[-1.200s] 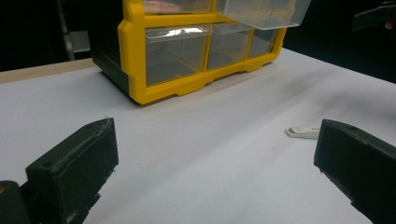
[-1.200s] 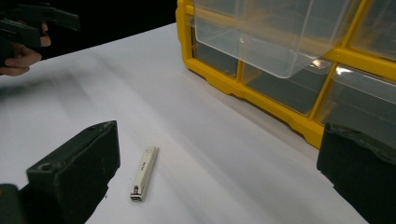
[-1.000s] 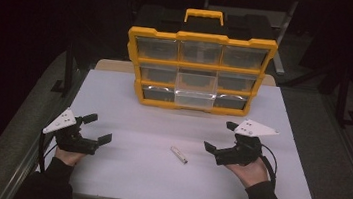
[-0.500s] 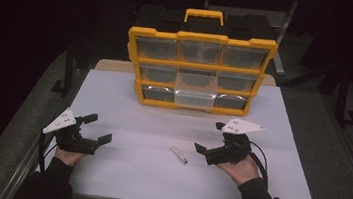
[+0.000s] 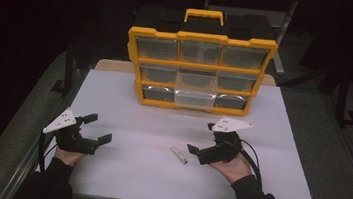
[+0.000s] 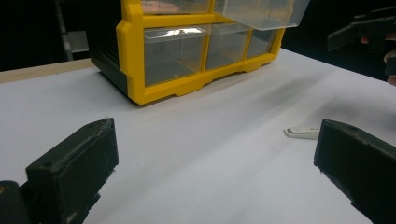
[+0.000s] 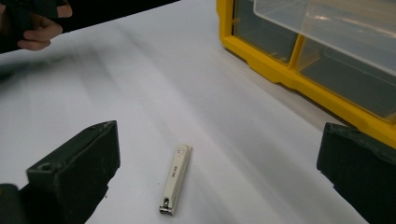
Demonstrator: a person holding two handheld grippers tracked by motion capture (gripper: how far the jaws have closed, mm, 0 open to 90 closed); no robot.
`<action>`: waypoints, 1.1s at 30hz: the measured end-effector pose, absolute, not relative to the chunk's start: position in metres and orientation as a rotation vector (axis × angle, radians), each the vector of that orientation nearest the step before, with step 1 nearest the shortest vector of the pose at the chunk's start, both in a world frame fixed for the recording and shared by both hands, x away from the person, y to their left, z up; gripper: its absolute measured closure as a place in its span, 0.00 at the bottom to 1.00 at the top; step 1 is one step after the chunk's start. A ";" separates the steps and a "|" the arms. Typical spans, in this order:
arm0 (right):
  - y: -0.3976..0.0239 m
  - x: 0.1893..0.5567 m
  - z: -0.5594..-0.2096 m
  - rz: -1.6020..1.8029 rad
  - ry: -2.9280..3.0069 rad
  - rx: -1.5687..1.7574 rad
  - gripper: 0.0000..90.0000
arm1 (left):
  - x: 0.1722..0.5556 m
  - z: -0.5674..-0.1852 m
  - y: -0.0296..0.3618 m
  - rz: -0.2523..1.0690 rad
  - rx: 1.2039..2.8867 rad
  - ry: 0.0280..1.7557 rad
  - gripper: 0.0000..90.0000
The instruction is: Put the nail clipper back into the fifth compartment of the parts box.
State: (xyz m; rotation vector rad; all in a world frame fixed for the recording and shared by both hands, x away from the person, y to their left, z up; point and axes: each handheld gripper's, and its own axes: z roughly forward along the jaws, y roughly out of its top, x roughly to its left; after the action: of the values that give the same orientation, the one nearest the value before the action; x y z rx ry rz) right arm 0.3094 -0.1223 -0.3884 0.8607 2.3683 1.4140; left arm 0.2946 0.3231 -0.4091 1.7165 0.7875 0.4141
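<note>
Nail clipper [image 7: 175, 185] lies flat on the white worktop [image 5: 130, 175], folded shut, long axis running roughly 6 to 12 in the right gripper view. In the high view it sits just at 9 o'clock of your right gripper [image 5: 201, 139], near the worktop's middle, well apart from the yellow drawer cabinet [image 5: 202, 34] at 12.

Right gripper jaws: spread wide, the clipper between them, not touching it. Left gripper [image 5: 97, 127] jaws: also spread, holding nothing, parked toward the 8 o'clock corner.

Handling, as a judgement: small metal piece, light, rigid, not fragile. Smooth plated faces, likely slippery. It is thin and low on the worktop, so your jaw tips need to come right down to the surface or they will skate over the top.

Where to grip: across the narrow width, at mid-length, jaws closing on the two long edges. Avoid the lever end; it may flex or pivot under pressure. A grip near either tip risks the clipper swinging.

One clear drawer [image 5: 194, 99] in the cabinet's bottom row, centre, stands pulled out.
</note>
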 end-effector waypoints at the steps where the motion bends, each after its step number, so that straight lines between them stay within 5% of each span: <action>1: -0.121 0.310 -0.389 1.412 2.376 0.860 0.00 | 0.295 -0.409 0.323 0.414 1.716 0.787 0.00; 33: -0.085 0.322 -0.408 1.335 2.541 0.876 0.00 | 0.294 -0.409 0.323 0.414 1.718 0.789 0.00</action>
State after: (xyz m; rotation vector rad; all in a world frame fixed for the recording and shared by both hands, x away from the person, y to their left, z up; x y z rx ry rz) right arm 0.3220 -0.0852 -0.4077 0.8760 2.5407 1.3352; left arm 0.2943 0.3228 -0.4091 1.7177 0.7888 0.4137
